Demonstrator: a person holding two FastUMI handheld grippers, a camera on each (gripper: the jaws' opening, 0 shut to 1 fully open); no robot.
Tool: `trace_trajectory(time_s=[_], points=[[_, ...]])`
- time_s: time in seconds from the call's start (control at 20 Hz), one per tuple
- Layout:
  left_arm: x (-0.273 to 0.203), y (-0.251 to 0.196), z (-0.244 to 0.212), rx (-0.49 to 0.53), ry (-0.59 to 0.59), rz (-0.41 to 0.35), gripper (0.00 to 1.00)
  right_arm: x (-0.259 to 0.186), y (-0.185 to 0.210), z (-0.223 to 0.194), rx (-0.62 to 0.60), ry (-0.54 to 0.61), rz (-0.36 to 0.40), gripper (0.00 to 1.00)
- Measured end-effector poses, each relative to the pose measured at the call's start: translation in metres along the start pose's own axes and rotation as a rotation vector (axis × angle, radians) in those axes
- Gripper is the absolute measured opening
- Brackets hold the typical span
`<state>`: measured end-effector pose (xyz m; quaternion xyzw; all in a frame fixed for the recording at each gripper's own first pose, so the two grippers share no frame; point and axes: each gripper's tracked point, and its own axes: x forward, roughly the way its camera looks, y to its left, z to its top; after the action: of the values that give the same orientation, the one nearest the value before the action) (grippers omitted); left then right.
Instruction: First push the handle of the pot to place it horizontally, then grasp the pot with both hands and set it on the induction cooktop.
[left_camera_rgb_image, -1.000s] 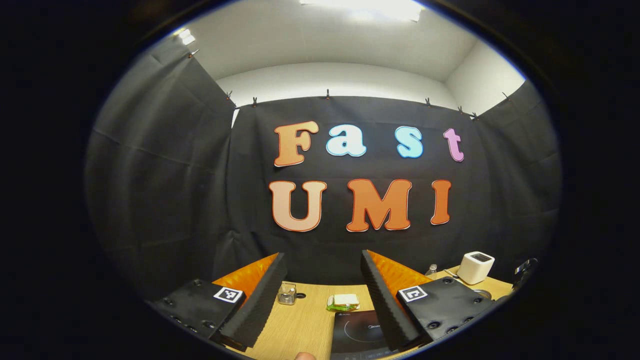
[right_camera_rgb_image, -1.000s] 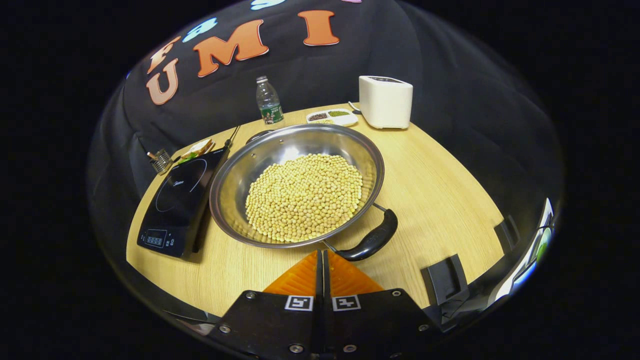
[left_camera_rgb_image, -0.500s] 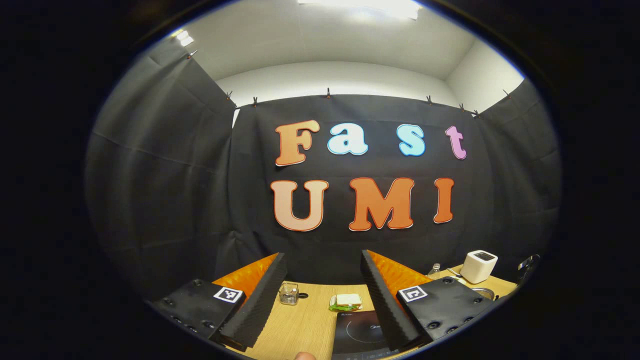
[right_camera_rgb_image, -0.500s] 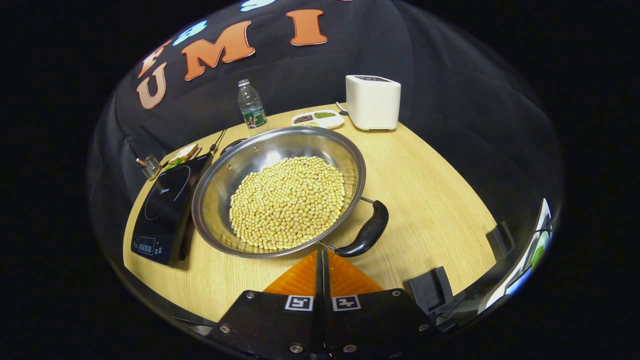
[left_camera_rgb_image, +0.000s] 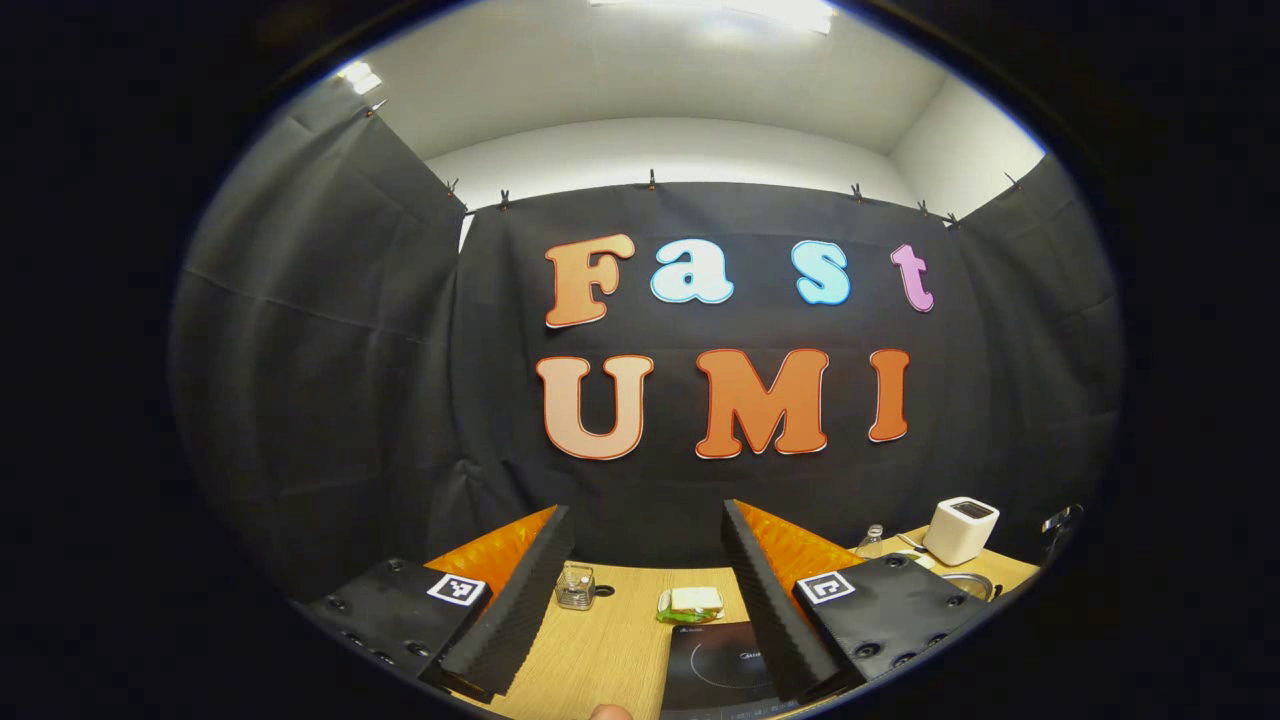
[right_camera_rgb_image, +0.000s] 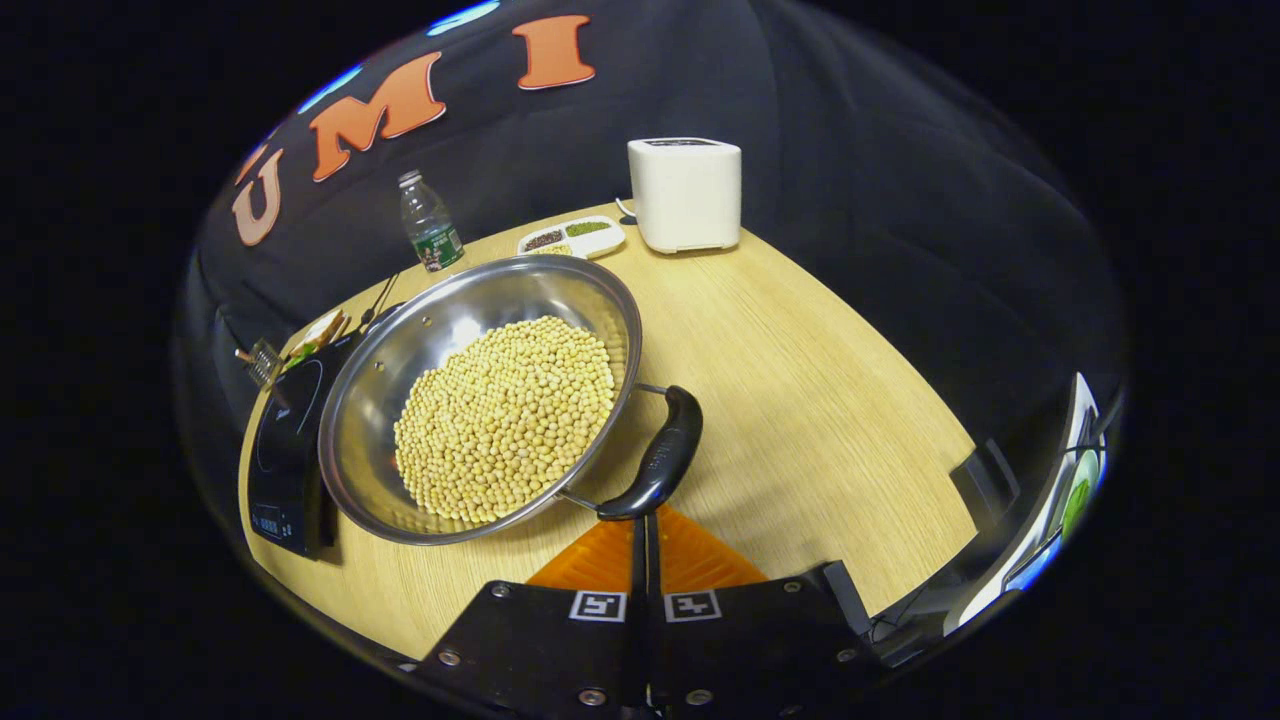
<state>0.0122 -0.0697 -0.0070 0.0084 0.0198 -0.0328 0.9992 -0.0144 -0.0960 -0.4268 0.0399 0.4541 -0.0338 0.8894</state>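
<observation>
A steel pot (right_camera_rgb_image: 440, 320) heaped with yellow beans sits on the wooden table (right_camera_rgb_image: 800, 400), right of the black induction cooktop (right_camera_rgb_image: 285, 440). Its black handle (right_camera_rgb_image: 662, 452) points toward me at a slant. My right gripper (right_camera_rgb_image: 641, 522) is shut and empty, its tips right at the handle's near end; I cannot tell if they touch. The left gripper (left_camera_rgb_image: 645, 520) is held high and open, nothing between its fingers, with the cooktop (left_camera_rgb_image: 725, 665) below it. The pot's rim (left_camera_rgb_image: 967, 583) peeks past its right finger.
A white box appliance (right_camera_rgb_image: 685, 195), a divided dish (right_camera_rgb_image: 570, 237) and a water bottle (right_camera_rgb_image: 427, 222) stand at the table's back. A sandwich (left_camera_rgb_image: 690, 603) and a small glass jar (left_camera_rgb_image: 574, 587) lie behind the cooktop. Bare wood lies right of the pot.
The right gripper, still shut, has swung right and closer, so the pot's handle now sits straight ahead at its tips. The left gripper has barely moved.
</observation>
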Motion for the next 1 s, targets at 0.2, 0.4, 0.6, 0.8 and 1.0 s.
trace_trajectory(time_s=[0.2, 0.4, 0.6, 0.8, 1.0], points=[[0.004, -0.010, -0.001, 0.004, 0.000, -0.011, 0.98, 0.006, -0.007, 0.012, 0.007, -0.003, -0.016, 0.00], [0.007, -0.015, -0.005, 0.015, 0.008, -0.009, 0.98, 0.019, -0.016, 0.028, 0.039, -0.008, -0.025, 0.00], [0.014, -0.017, -0.003, 0.019, 0.005, 0.004, 0.98, 0.032, -0.022, 0.044, 0.068, -0.013, -0.026, 0.00], [0.021, -0.023, -0.010, 0.015, 0.013, 0.006, 0.99, 0.046, -0.027, 0.060, 0.111, -0.016, -0.021, 0.00], [0.030, -0.032, -0.020, 0.014, 0.038, -0.001, 0.99, 0.059, -0.032, 0.073, 0.123, -0.025, -0.036, 0.00]])
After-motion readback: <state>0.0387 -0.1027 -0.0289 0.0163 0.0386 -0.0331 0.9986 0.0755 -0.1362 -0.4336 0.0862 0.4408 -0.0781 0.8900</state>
